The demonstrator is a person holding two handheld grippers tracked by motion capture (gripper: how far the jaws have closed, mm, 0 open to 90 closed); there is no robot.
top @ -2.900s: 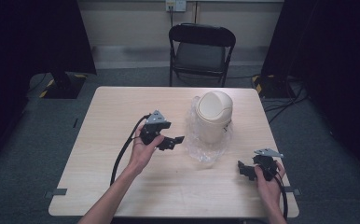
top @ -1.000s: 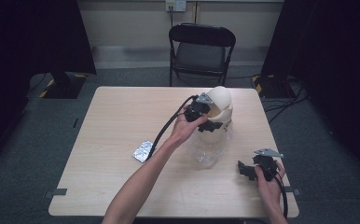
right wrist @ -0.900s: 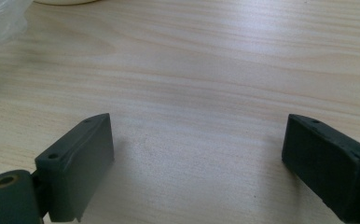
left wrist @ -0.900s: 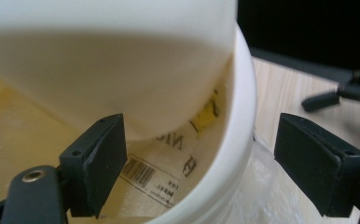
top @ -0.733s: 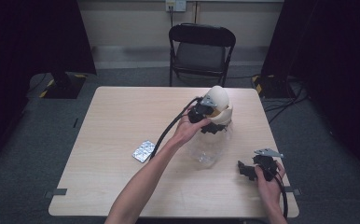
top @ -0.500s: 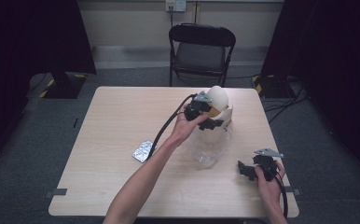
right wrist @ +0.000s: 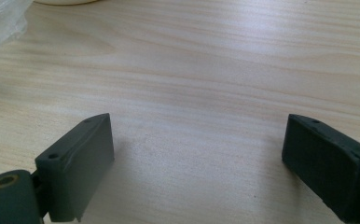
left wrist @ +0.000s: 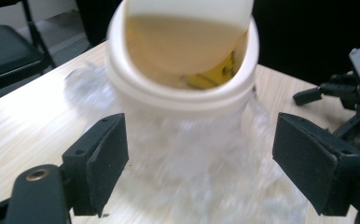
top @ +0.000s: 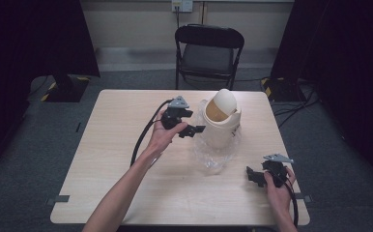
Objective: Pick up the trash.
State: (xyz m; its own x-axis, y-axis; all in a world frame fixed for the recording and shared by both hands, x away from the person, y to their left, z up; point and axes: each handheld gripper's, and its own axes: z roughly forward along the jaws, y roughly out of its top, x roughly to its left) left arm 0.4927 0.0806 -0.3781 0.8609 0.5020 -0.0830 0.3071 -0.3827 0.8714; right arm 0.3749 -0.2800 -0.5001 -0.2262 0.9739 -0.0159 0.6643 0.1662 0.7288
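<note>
Left gripper (top: 194,131) has drawn back from over the swing-lid bin (top: 222,121) to just beside its left side | jaws wide, empty | bin on clear plastic bag (top: 217,157), table (top: 117,145) centre-right | right gripper (top: 254,175) near front-right edge, jaws wide, empty

Cream bin (top: 221,123) with tan swing lid (top: 217,112), clear plastic (top: 216,154) at its six o'clock, pale woodgrain table (top: 102,159), black grippers (top: 192,130).
</note>
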